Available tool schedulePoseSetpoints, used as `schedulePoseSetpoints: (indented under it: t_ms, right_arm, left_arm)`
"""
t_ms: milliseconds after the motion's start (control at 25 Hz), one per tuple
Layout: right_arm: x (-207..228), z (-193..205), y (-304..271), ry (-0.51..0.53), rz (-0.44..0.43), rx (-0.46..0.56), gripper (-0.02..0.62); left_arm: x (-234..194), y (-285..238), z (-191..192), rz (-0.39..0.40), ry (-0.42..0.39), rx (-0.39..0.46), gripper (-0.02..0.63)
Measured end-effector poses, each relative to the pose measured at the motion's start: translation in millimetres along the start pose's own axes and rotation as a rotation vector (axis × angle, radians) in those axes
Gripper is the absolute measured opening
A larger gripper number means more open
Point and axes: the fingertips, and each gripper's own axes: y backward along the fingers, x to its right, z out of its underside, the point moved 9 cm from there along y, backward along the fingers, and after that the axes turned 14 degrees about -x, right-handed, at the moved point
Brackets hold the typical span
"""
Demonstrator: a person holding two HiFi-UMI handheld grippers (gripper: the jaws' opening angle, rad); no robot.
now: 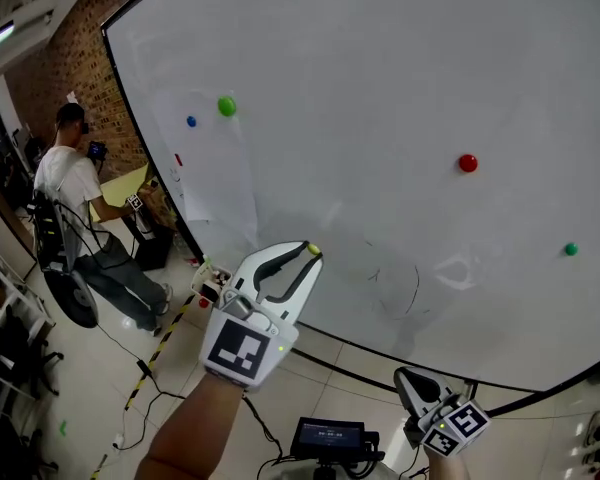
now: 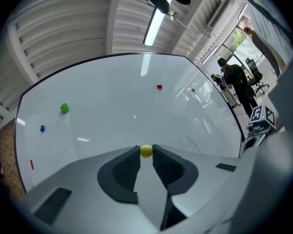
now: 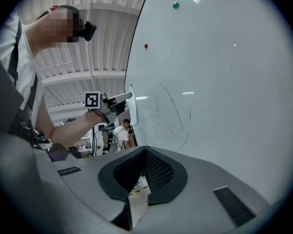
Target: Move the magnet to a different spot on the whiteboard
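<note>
My right gripper [image 1: 404, 376] hangs low near my body, its fingers [image 3: 158, 172] clenched together with nothing between them. My left gripper [image 1: 302, 258] reaches up and forward, and its fingers [image 2: 129, 167] pinch the yellow magnet [image 2: 146, 151] at their very tips, one pad on each side. The magnet sits at the lower middle of the whiteboard [image 1: 380, 88]; I cannot tell whether it touches the surface. Faint pen marks [image 1: 405, 288] curve just to its right. Farther up the board a red magnet [image 1: 467, 163] and a dark green magnet [image 1: 570, 249] lie to the right, and a light green magnet [image 1: 226, 106] and a blue magnet [image 1: 191, 121] lie to the upper left. Beyond the board's left edge a person [image 1: 70, 183] stands by a brick wall [image 1: 80, 58].
</note>
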Motion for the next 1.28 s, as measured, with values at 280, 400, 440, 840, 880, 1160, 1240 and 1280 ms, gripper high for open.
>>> schedulePoseSetpoints:
  t_ms: [280, 400, 440, 840, 880, 1160, 1240, 1280]
  right_arm:
    - [-39, -2, -12, 0.025, -0.002, -0.008, 0.015]
    - [-53, -8, -19, 0.048, -0.004, -0.001, 0.015]
    - [-58, -9, -22, 0.054, -0.006, -0.001, 0.015]
    - [-110, 3, -40, 0.071, -0.030, -0.029, 0.015]
    - [-116, 4, -41, 0.073, -0.032, -0.030, 0.015]
    - [-154, 14, -49, 0.101, -0.044, -0.023, 0.015]
    - [-164, 18, -50, 0.102, -0.042, -0.022, 0.015]
    - [-169, 20, -51, 0.102, -0.041, -0.023, 0.015]
  left_arm:
    - [-7, 47, 46, 0.076, 0.135, -0.006, 0.104]
    - [-11, 67, 68, 0.103, 0.190, -0.002, 0.103]
    - [-12, 73, 76, 0.113, 0.204, -0.005, 0.103]
    - [-3, 131, 134, 0.166, 0.304, -0.011, 0.101]
    - [-3, 138, 140, 0.171, 0.318, -0.010, 0.101]
    - [4, 187, 191, 0.182, 0.439, -0.042, 0.101]
    - [6, 200, 200, 0.187, 0.451, -0.050, 0.101]
    - [8, 206, 204, 0.192, 0.455, -0.051, 0.101]
